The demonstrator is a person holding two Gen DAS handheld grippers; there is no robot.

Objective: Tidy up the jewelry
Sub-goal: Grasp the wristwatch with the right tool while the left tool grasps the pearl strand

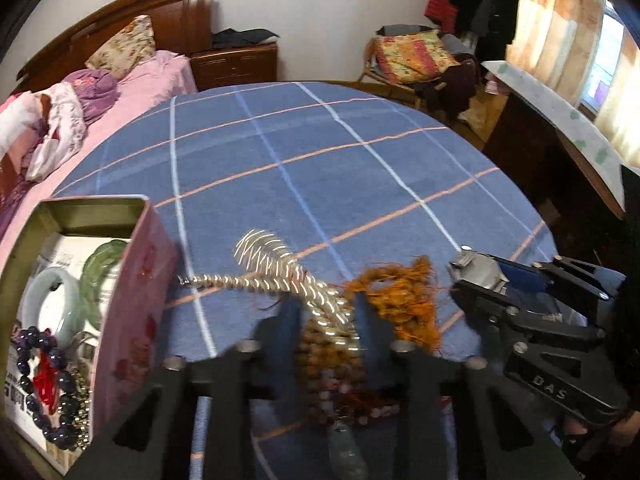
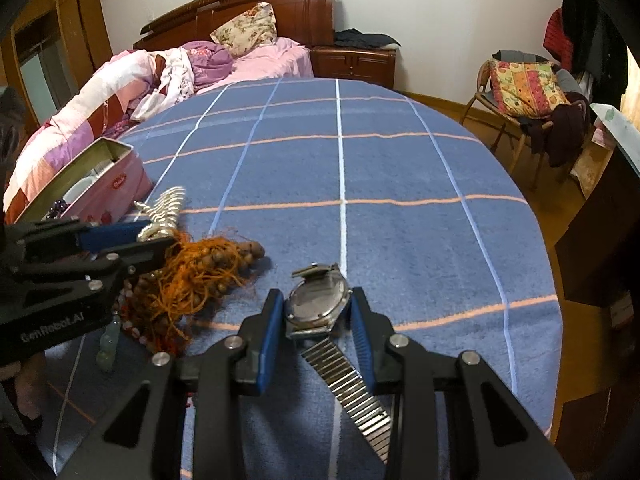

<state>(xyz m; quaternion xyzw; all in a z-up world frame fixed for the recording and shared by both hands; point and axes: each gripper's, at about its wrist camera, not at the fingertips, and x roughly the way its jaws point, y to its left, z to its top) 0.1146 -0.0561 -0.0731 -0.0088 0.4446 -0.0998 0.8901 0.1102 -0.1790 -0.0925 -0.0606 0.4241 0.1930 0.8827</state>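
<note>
My right gripper (image 2: 318, 312) is shut on a silver wristwatch (image 2: 316, 300); its metal band (image 2: 352, 384) hangs down between the fingers. In the left wrist view the right gripper (image 1: 472, 276) holds the watch (image 1: 476, 270) at the right. My left gripper (image 1: 328, 320) is closed around a silver chain necklace (image 1: 256, 276), blurred by motion, over a heap of brown beads with orange cord (image 1: 400, 296). In the right wrist view the left gripper (image 2: 160, 240) sits at that heap (image 2: 200, 276). A pink tin box (image 1: 132, 304) at the left holds bangles and a dark bead bracelet (image 1: 40, 384).
The blue checked tablecloth (image 2: 400, 168) covers a round table. A pale green gourd pendant (image 2: 108, 344) lies by the bead heap. A bed (image 2: 180, 64) with pink bedding is behind, a chair with cushions (image 2: 524, 84) at the right, a desk edge (image 1: 560, 128) far right.
</note>
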